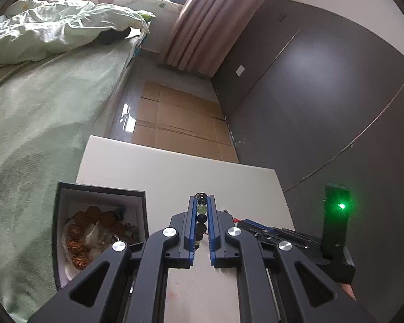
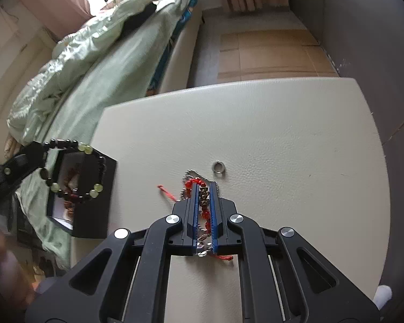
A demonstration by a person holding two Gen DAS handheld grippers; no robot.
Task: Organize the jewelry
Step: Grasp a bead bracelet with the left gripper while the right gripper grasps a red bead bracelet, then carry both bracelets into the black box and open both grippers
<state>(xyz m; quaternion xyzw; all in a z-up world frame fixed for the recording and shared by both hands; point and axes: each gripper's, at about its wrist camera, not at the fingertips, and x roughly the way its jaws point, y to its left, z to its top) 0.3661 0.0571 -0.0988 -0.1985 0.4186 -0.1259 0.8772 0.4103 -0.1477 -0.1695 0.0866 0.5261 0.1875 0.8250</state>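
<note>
My left gripper point(image 1: 202, 202) is shut on a bracelet of dark and pale green beads point(image 1: 202, 210). In the right wrist view that bracelet point(image 2: 75, 169) hangs from the left gripper's fingertips point(image 2: 41, 149) above an open black jewelry box point(image 2: 94, 199). The box point(image 1: 99, 196) holds brown bead strings and stands at the table's left edge. My right gripper point(image 2: 204, 188) is shut on a red cord bracelet point(image 2: 204, 199) with a metal charm, down at the table surface. A silver chain point(image 2: 190, 173) lies under it. A silver ring point(image 2: 218, 167) lies just beyond the right fingertips.
The white table point(image 2: 269, 134) stands beside a bed with green bedding point(image 1: 40, 107). Flattened cardboard point(image 1: 175, 118) lies on the floor beyond the table. A dark wall point(image 1: 323, 94) runs along the right side.
</note>
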